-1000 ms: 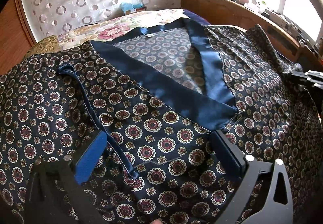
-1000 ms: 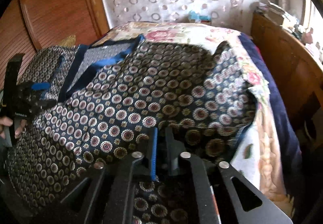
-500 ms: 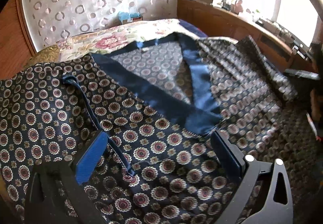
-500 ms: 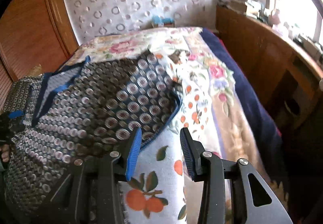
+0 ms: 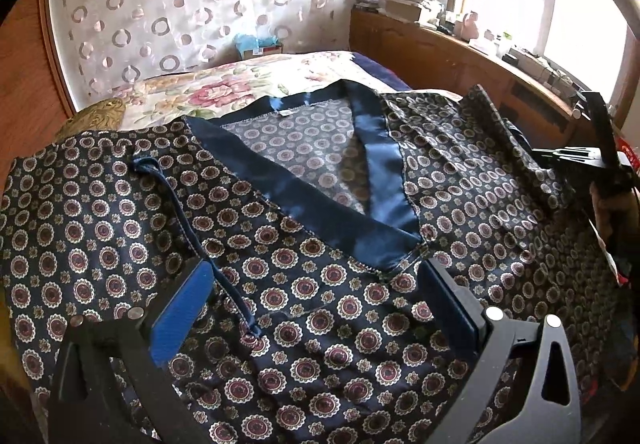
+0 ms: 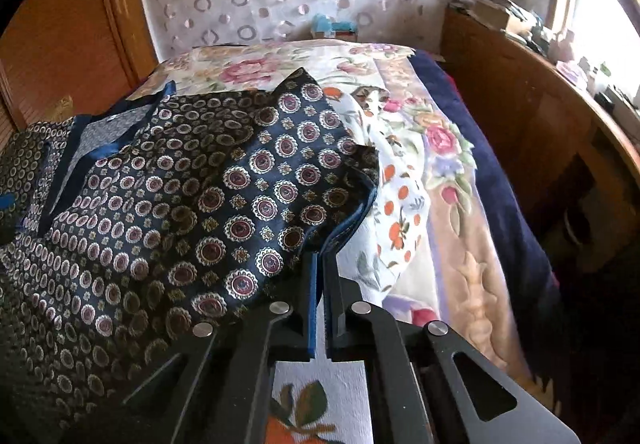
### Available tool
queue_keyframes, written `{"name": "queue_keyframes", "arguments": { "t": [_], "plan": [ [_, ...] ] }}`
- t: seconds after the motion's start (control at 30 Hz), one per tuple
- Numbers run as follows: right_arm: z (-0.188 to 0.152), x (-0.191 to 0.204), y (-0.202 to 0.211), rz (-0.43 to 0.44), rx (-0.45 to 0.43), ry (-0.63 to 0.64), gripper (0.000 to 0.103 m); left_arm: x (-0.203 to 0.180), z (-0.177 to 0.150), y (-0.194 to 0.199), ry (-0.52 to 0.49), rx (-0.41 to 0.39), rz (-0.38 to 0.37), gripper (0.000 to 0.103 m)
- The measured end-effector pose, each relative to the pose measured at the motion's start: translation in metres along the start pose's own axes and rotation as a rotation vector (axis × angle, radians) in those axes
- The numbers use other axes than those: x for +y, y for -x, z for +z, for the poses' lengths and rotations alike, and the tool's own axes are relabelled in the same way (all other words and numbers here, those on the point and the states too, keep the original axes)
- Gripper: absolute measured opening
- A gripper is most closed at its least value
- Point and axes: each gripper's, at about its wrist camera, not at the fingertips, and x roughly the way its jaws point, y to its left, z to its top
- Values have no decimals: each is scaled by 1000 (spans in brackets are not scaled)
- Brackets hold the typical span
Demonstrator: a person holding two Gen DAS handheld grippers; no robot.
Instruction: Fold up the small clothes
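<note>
Lying spread across a bed point(image 6: 452, 228), a dark patterned garment point(image 5: 320, 284) with a plain blue satin collar band point(image 5: 320, 204) is shown from two wrist views. The garment is laid front upward, its V-shaped neck opening turned toward the far wall, and a narrow blue tie cord point(image 5: 188, 228) is seen running down its front on the left. A floral bedcover point(image 6: 440, 132) and a white cloth printed with orange fruit point(image 6: 396, 200) are exposed beside the garment on the right.

The left tool point(image 5: 316, 308) is held above the lower front of the garment with its jaws spread wide; the blue pad on one finger and the dark face of the other are well apart, and no cloth is gripped between them. The tie cord passes just beside the blue pad.

The right tool point(image 6: 320, 276) is closed, its two fingers drawn together, and the blue-trimmed edge of the garment's right side is pinched between their tips, so that the cloth is raised into a fold there. In the left wrist view this tool point(image 5: 600, 148) appears at the far right edge, carried by a person's hand point(image 5: 608, 212).

A wooden sideboard point(image 5: 460, 60) laden with small items stands along the window side, and a curtain with ring motifs point(image 5: 192, 4) hangs behind the bed.
</note>
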Motion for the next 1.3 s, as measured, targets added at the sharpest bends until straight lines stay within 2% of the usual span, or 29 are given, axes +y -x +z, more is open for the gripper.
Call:
{"name": "queue_keyframes", "arguments": {
  "t": [0.1, 0.3, 0.47, 0.6, 0.63, 0.7, 0.77, 0.87, 1.0, 1.1, 1.3],
  "plan": [
    [7, 8, 4, 32, -38, 19, 1, 5, -2, 5, 9, -7, 1, 102],
    [23, 39, 23, 152, -119, 61, 1, 13, -4, 8, 27, -8, 2, 103],
    [26, 66, 24, 241, -124, 131, 1, 12, -4, 11, 27, -17, 5, 102],
    [27, 72, 21, 302, -118, 158, 1, 13, -4, 16, 28, -28, 6, 103],
    [27, 70, 22, 292, -121, 163, 4, 14, -4, 18, 29, -31, 6, 102],
    [28, 60, 22, 246, -124, 156, 26, 16, -3, 20, 35, -38, 5, 102],
    [30, 49, 20, 212, -127, 135, 31, 19, -1, 22, 42, -44, 4, 103],
    [32, 32, 9, 102, -98, 113, 31, 26, 2, 24, 51, -49, 14, 103],
    [34, 2, -20, 72, -29, 79, 31, 39, 7, 31, 66, -70, 42, 102],
    [42, -5, -42, 48, 11, 73, 31, 56, 11, 41, 89, -97, 73, 102],
    [58, 4, -68, 47, 10, 63, 31, 93, 13, 58, 131, -129, 138, 84]
  ]
}}
